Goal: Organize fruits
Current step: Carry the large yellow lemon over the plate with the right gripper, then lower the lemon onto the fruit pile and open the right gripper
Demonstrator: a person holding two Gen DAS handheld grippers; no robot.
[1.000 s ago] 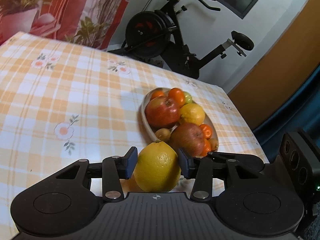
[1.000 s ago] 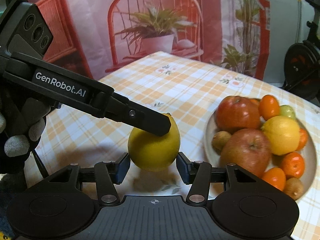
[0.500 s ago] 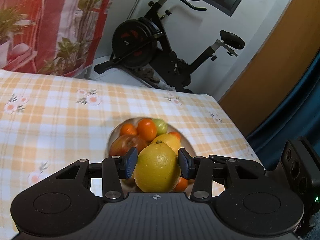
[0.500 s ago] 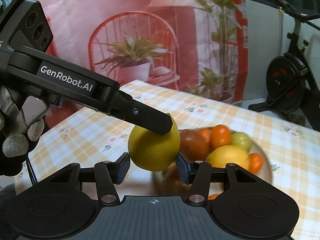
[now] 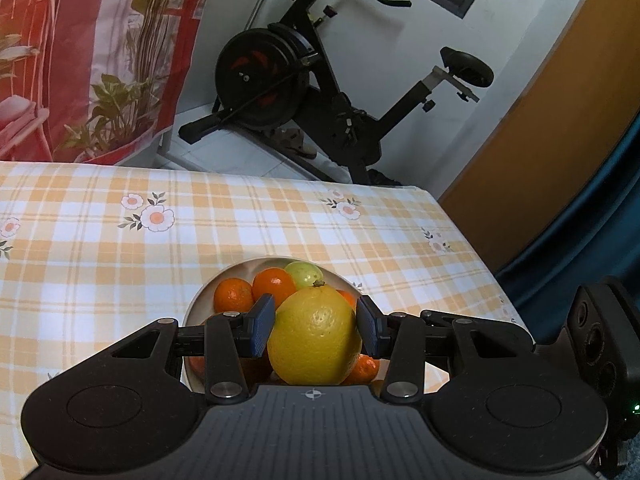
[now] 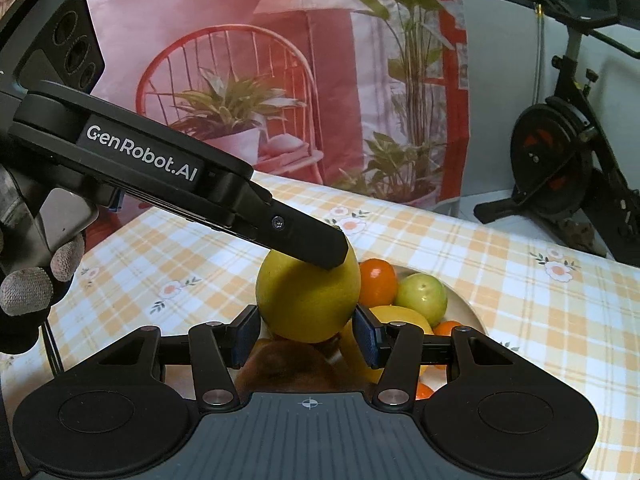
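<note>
A: The yellow citrus (image 5: 315, 336) — where does it sit?

B: In the air over the bowl (image 5: 236, 273), clamped from two directions. The left gripper (image 5: 316, 330) has its blue ribbed pads pressed against the fruit's left and right flanks, jaws partly closed around it. The right gripper (image 6: 306, 334) pinches the same fruit (image 6: 306, 300) lower down, its blue pads against the underside curve.

A: What's its surface like?

B: Dimpled, waxy peel, round with a small brown stem nub on top. One black finger of the left gripper (image 6: 304, 242) crosses its upper side in the right wrist view, smooth matte plastic with a screw head.

A: And beneath it?

B: A pale, shallow oval bowl, glossy rim, heaped with fruit: small glossy tangerines (image 5: 273, 285), a smooth green round fruit (image 5: 305, 274), a yellow lemon (image 6: 400, 318) and a dull reddish-brown apple (image 6: 284, 364) half hidden behind the gripper body.

A: Where is the bowl on the table?

B: On the checked orange-and-white tablecloth (image 5: 100, 240) printed with little flowers, nearer the table's right edge than the left in the left wrist view. A gloved hand (image 6: 32, 280), knit grey fingertips, grips the left tool's handle.
</note>
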